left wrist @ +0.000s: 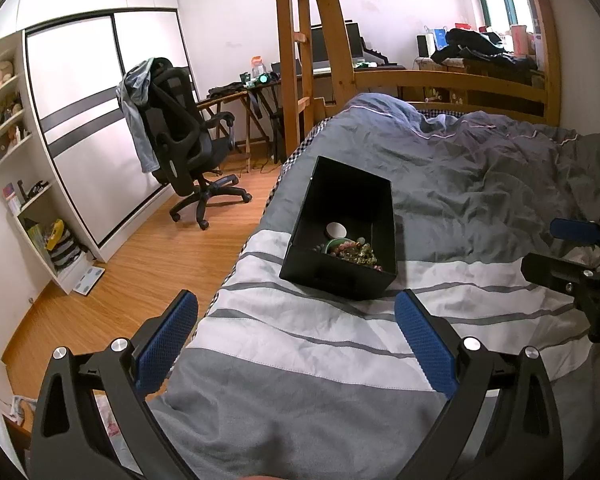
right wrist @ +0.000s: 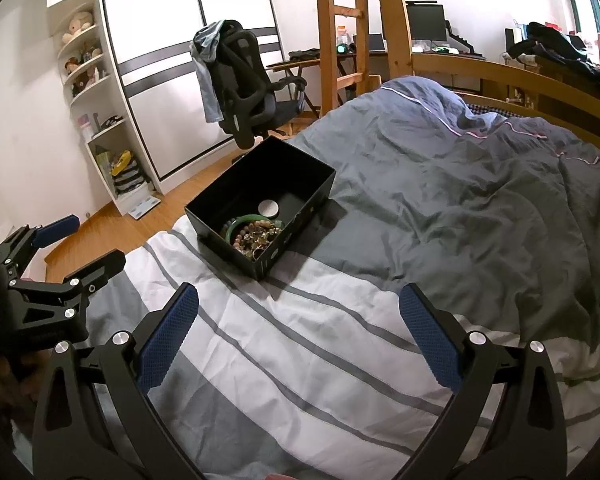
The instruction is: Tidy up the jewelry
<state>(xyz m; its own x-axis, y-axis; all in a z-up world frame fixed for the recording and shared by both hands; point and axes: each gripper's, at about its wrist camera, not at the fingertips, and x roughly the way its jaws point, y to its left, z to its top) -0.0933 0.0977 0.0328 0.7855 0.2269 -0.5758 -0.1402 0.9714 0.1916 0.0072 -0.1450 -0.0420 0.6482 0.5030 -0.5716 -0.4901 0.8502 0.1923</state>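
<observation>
Nothing readable anywhere: the books on the shelf (left wrist: 14, 196) at left are too small and blurred.

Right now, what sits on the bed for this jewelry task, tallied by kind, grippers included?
Black box: 1
White round disc inside the box: 1
Heap of bracelets and beads in the box: 1 heap; single pieces cannot be counted
Grippers, both open and empty: 2, left gripper and right gripper
Total: 5
</observation>
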